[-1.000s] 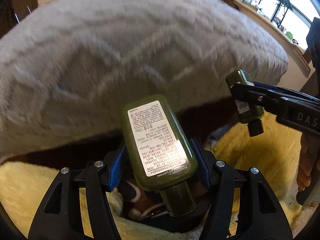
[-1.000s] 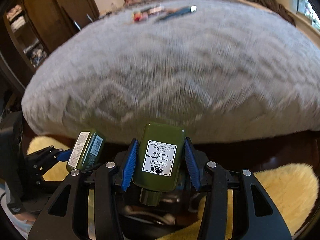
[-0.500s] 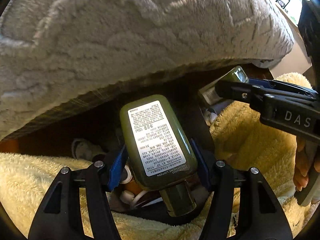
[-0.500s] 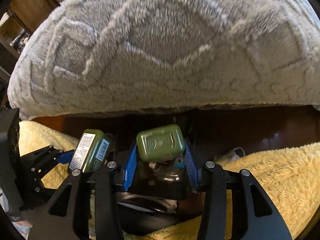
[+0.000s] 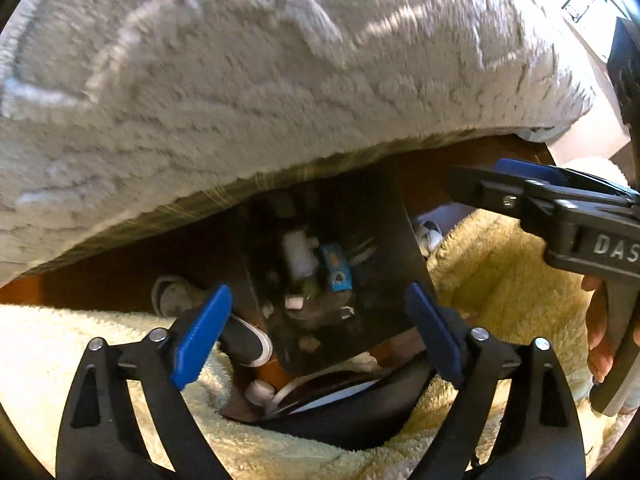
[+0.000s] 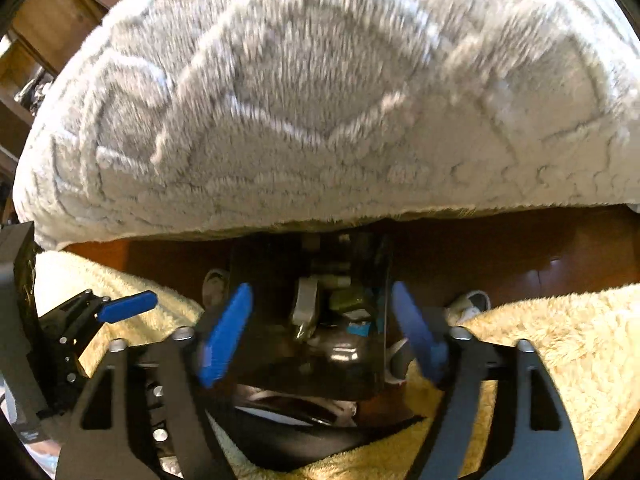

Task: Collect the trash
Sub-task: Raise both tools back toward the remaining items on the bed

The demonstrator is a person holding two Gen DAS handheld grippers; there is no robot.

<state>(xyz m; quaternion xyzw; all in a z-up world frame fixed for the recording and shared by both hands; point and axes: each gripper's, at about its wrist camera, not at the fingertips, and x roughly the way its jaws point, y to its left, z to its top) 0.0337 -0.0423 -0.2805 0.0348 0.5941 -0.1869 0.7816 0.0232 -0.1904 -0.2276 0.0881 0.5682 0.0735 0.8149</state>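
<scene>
The blanket (image 6: 320, 92) at the far side is pale grey fleece with a raised zigzag pattern in lighter lines. Below it the wood floor (image 6: 520, 252) is dark reddish brown. The fluffy rug (image 5: 500, 272) on the near side is cream-yellow. The trash bin (image 5: 328, 280) is black, with a white piece (image 5: 298, 258) and a bright blue packet (image 5: 335, 266) inside. Both the left gripper (image 5: 316, 338) and right gripper (image 6: 320, 334) are black with blue finger pads (image 6: 224, 336).

A home bedroom: blanket-covered bed (image 6: 320, 100), fluffy rug (image 6: 560, 360).
</scene>
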